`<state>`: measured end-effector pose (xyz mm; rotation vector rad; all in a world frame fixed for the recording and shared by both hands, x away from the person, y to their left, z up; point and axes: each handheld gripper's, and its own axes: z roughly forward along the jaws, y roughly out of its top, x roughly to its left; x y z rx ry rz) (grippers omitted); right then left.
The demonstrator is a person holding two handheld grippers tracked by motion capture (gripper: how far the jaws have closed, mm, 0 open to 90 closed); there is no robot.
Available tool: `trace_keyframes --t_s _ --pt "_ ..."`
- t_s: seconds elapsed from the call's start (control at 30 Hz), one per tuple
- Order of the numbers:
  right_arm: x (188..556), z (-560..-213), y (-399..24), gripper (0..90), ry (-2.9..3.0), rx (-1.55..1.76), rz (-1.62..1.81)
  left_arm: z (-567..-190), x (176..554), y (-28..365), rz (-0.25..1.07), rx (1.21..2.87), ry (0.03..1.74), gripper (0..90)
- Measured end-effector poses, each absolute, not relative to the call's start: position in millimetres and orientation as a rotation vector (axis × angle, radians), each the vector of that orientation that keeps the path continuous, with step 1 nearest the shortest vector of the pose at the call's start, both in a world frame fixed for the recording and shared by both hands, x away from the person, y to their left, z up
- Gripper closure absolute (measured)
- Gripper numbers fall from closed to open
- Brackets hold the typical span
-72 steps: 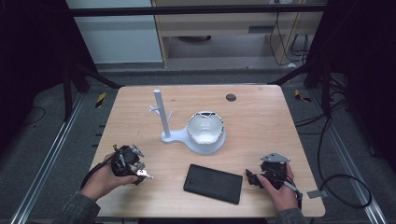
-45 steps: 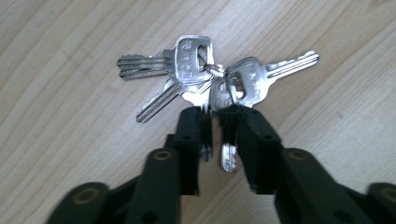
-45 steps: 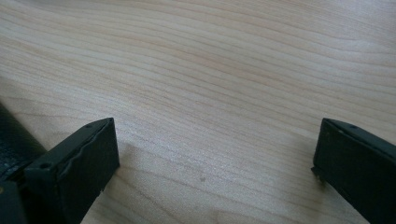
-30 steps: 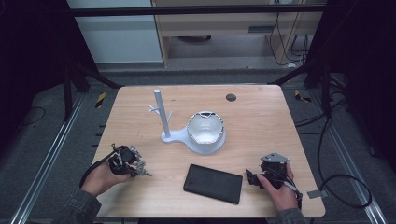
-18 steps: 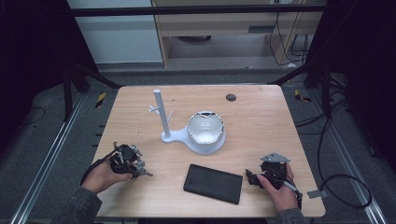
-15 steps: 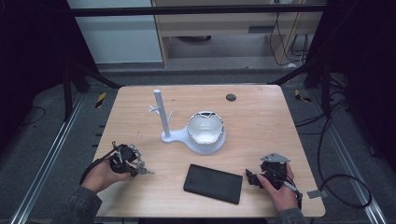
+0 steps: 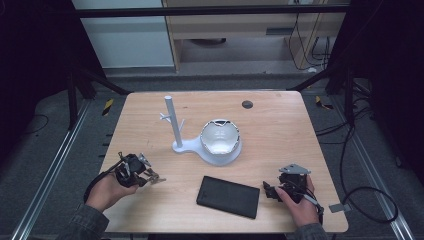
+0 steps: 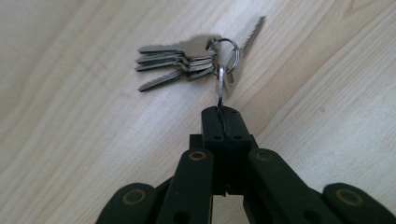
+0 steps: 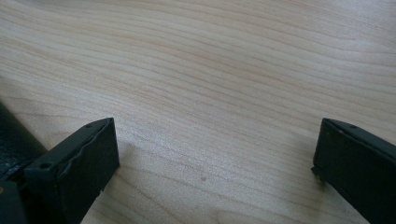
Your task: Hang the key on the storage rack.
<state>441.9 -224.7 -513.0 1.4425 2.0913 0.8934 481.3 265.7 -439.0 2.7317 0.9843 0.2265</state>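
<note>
We see bare desk (image 7: 280, 125) along the far edge and right side, free for passing. The white stand (image 7: 172, 122) and bowl (image 7: 220, 140) block the middle. Nearer us, the black case (image 7: 229, 196) lies between both hands, with open wood on either side of it.

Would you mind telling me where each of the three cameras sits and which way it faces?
High view: above the person's side, looking forward and down on the table; both hands with left gripper and right gripper.
Left gripper view: along its shut jaws, pinching the key ring of the keys.
Right gripper view: along its open jaws at bare wood.
Shared: keys, high and left gripper views.
</note>
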Motion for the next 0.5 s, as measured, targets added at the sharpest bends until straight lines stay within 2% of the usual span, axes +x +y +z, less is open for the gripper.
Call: trace_keyframes --t_s 0.23,0.5 --pt "442 -513 -225 0.4 2.091 1.443 0.893 -421 481 267 0.232 2.717 0.966 89.9" --pt "442 -513 -225 0.4 2.091 1.442 0.893 -372 483 265 0.332 2.733 0.902 90.0"
